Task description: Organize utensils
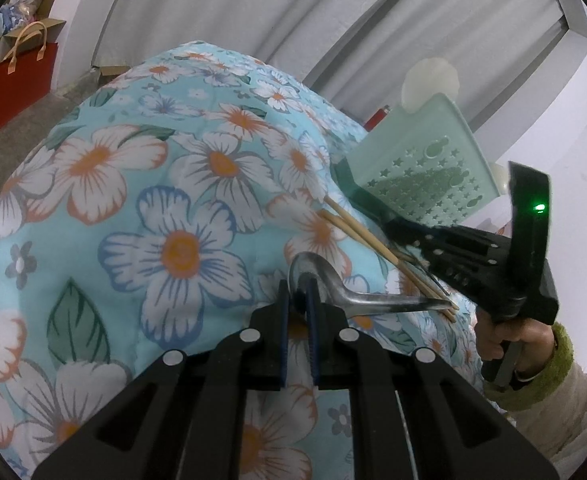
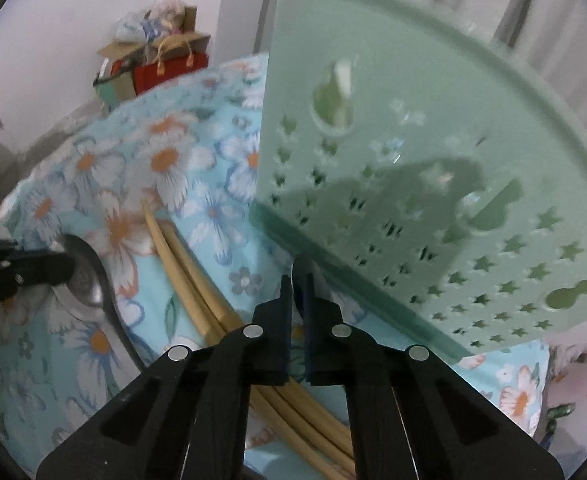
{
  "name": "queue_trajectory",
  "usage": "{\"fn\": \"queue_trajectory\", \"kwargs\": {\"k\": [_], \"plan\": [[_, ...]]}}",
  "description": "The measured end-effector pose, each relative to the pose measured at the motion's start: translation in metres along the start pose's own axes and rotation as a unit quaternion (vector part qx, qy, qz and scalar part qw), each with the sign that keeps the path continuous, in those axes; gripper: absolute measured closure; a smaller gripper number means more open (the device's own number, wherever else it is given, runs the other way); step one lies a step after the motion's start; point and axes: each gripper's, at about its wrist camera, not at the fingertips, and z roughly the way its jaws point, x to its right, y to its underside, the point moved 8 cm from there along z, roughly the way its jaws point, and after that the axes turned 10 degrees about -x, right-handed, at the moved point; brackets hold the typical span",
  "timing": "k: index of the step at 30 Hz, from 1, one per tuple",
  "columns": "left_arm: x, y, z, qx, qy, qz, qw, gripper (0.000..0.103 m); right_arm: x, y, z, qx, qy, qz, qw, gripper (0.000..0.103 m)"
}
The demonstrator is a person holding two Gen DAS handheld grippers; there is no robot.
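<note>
My left gripper (image 1: 298, 300) is shut on the bowl of a metal spoon (image 1: 373, 300), whose handle points right over the floral cover. Several bamboo chopsticks (image 1: 357, 236) lie just beyond it, running toward my right gripper (image 1: 393, 226). In the right wrist view the right gripper (image 2: 298, 280) has its jaws together, tips at the lower rim of a tilted pale green perforated basket (image 2: 433, 160). I cannot tell whether that rim is pinched. The chopsticks (image 2: 185, 276) pass under this gripper. At the left edge are the spoon (image 2: 89, 276) and the left gripper (image 2: 67, 268). The basket (image 1: 421, 152) bears white suction cups.
A blue floral bedcover (image 1: 153, 184) covers the whole work surface and drops away at its far edge. A red paper bag (image 1: 17, 84) and cardboard boxes stand on the floor at the back left. A hand in a green cuff (image 1: 533, 344) holds the right gripper.
</note>
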Motion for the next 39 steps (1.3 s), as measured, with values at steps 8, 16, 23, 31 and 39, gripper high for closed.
{"fn": "queue_trajectory", "kwargs": {"k": [8, 16, 23, 31, 39], "plan": [[0.003, 0.000, -0.001, 0.011, -0.005, 0.004, 0.9999, 0.097, 0.019, -0.008, -0.059, 0.085, -0.016, 0.059, 0.995, 0.103], [0.011, -0.005, -0.013, 0.048, -0.010, 0.019, 0.9986, 0.100, 0.057, -0.002, -0.122, 0.183, -0.068, 0.157, 0.968, 0.103], [0.024, -0.022, -0.047, 0.095, -0.019, 0.030, 0.9949, 0.102, 0.084, 0.007, -0.167, 0.254, -0.073, 0.202, 0.943, 0.103], [0.092, -0.083, -0.125, 0.207, -0.031, 0.124, 0.9700, 0.102, 0.090, 0.020, -0.181, 0.289, -0.099, 0.223, 0.926, 0.103], [0.169, -0.140, -0.141, 0.271, -0.129, 0.261, 0.9175, 0.102, 0.091, 0.030, -0.185, 0.302, -0.115, 0.232, 0.917, 0.103]]}}
